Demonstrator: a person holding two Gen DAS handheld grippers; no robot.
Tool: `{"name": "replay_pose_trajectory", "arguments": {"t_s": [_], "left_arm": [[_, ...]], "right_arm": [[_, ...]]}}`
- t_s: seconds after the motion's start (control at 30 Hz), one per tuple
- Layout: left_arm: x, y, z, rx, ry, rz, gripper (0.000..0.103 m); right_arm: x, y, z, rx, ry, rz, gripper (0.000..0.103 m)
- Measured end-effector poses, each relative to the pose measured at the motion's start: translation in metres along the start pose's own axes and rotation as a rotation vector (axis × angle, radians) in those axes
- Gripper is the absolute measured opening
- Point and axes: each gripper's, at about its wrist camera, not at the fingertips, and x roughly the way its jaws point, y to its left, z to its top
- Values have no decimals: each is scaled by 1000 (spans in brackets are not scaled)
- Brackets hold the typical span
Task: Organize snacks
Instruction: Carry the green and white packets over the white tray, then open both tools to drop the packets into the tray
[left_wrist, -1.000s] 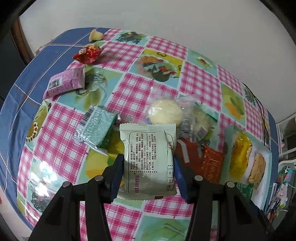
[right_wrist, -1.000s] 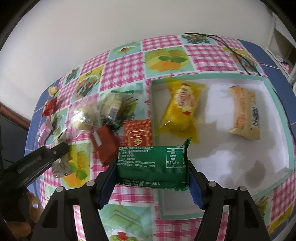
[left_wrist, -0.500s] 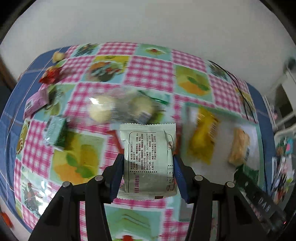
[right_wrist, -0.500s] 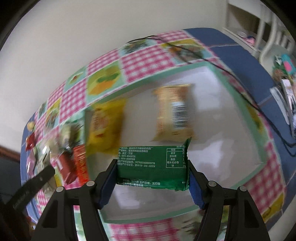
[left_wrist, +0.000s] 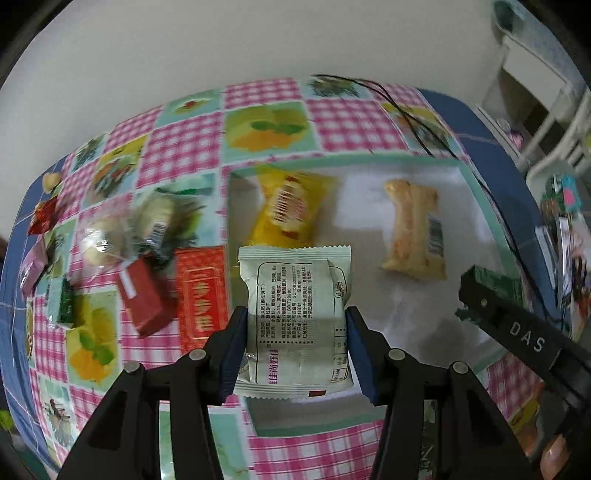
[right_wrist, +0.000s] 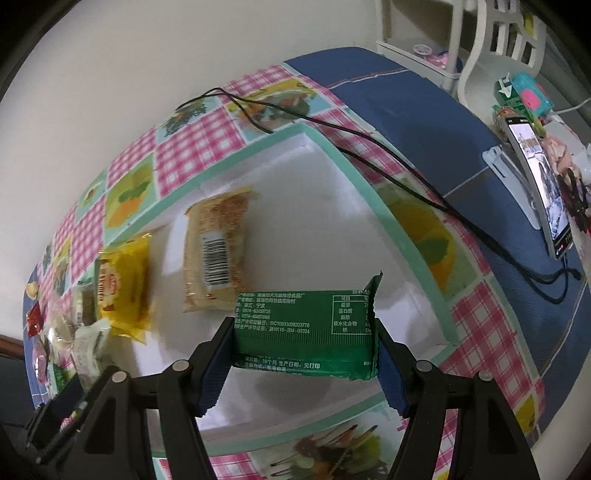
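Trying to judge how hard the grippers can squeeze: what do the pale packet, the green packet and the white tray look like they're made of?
Pale packet: thin plastic film, matte, with crimped zigzag end seals and soft wrinkles.
Green packet: probably plastic or foil-lined film, slightly glossy, with a serrated end and printed text.
Tray: smooth matte white inside with a thick mint-green rim; looks like foam or board, though I can't tell which.
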Motion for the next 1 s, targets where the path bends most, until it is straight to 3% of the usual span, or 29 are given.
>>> {"name": "replay_pose_trajectory", "arguments": {"t_s": [0.33,0.5,0.73,0.8,0.87,1.0], "left_arm": [[16,-14,-4,35,43,3,55],[10,-8,-2,14,35,-8,63],[-2,27,2,-101,21,-16,71],[-6,43,3,-153,11,-13,76],[-9,62,3,-206,1,4,78],[-11,93,0,-283,-8,55,84]], "right_arm": [[13,-2,-2,11,34,-13,74],[6,0,0,3,20,-16,78],[-10,14,-3,-40,-13,-14,86],[-12,19,-5,-54,-16,-9,95],[-15,27,-8,-75,-21,-2,101],[-19,43,-14,-121,-31,6,103]]}}
